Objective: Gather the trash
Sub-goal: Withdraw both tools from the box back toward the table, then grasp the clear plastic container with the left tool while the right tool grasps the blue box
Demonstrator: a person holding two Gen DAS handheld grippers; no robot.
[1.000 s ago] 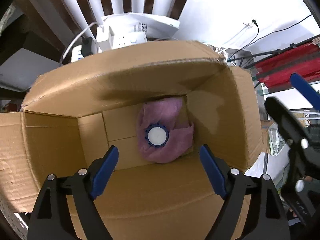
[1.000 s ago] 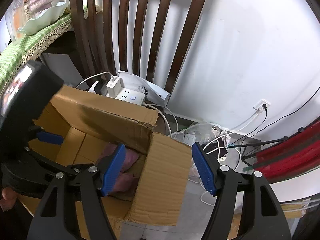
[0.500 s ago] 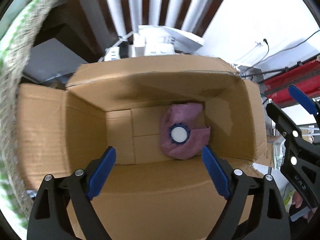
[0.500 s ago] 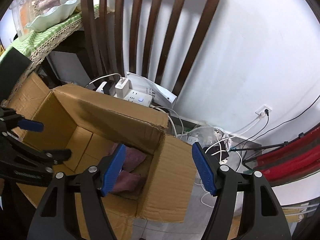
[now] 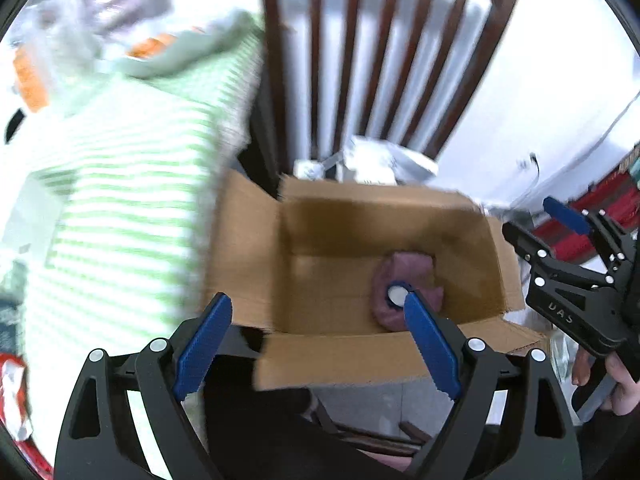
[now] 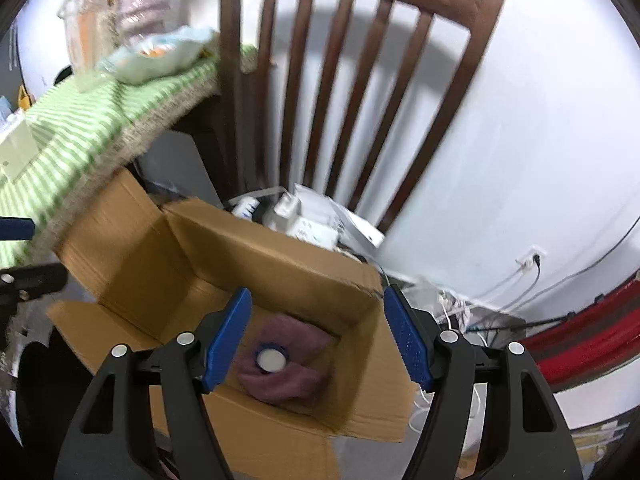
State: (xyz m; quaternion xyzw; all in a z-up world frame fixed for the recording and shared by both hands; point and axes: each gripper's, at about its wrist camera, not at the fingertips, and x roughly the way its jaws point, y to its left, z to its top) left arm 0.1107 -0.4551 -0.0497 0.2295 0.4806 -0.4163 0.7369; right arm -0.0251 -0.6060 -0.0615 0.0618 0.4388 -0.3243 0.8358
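- Both jaws stand spread and empty: left hand-held gripper (image 5: pixel 316 344), right hand-held gripper (image 6: pixel 316 340).
- The pink pouch (image 6: pixel 284 364) lies inside the cardboard box (image 6: pixel 280 256).
- Judgement: fetch more trash from the green-striped tabletop (image 5: pixel 120 208), steering clear of the box flaps.

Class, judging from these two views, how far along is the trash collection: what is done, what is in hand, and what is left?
Done: a purple cloth and a blue-rimmed round cap already lie in the cardboard box. In hand: nothing; the left tongs and right tongs are both open and empty above the box. Left: a red wrapper lies by the striped tablecloth, and blurred items on it might be trash too.
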